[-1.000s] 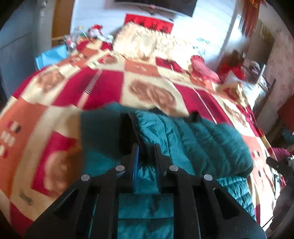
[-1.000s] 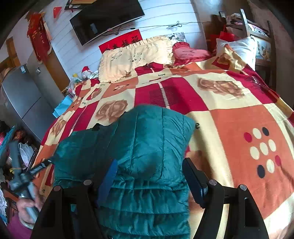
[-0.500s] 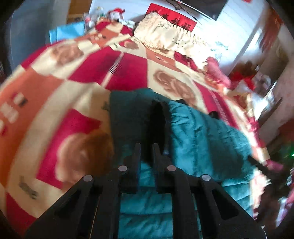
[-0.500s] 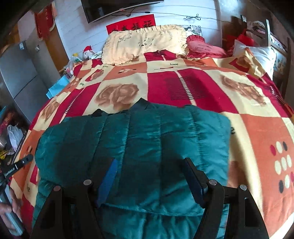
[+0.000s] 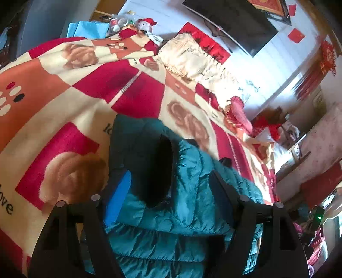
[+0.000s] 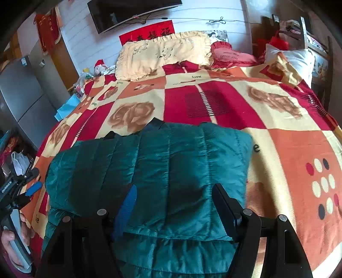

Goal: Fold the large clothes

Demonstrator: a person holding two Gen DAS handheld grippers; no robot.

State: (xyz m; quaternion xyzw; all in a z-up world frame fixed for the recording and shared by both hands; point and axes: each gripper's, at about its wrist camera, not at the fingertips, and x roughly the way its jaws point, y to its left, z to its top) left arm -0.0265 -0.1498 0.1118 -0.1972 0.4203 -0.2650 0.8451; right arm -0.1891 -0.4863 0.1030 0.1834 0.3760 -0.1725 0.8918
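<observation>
A teal quilted puffer jacket [image 6: 162,171] lies folded on the red, orange and cream patterned bedspread [image 6: 277,154]. It also shows in the left wrist view [image 5: 192,192], with a dark opening in the fabric between layers. My left gripper [image 5: 168,179] is open and empty just above the jacket's left end. My right gripper [image 6: 174,196] is open and empty over the jacket's near edge. The left gripper also appears at the far left of the right wrist view [image 6: 25,186], held in a hand.
A cream frilled pillow [image 6: 162,53] and a red heart cushion [image 6: 230,56] lie at the bed's head. A TV [image 6: 128,12] hangs on the wall. A grey cabinet [image 6: 23,102] stands left of the bed; a white pillow and furniture [image 6: 299,59] at right.
My left gripper was shut on the jacket fabric and has opened and let it go. The right gripper stayed open and shifted left over the jacket, which now lies flatter.
</observation>
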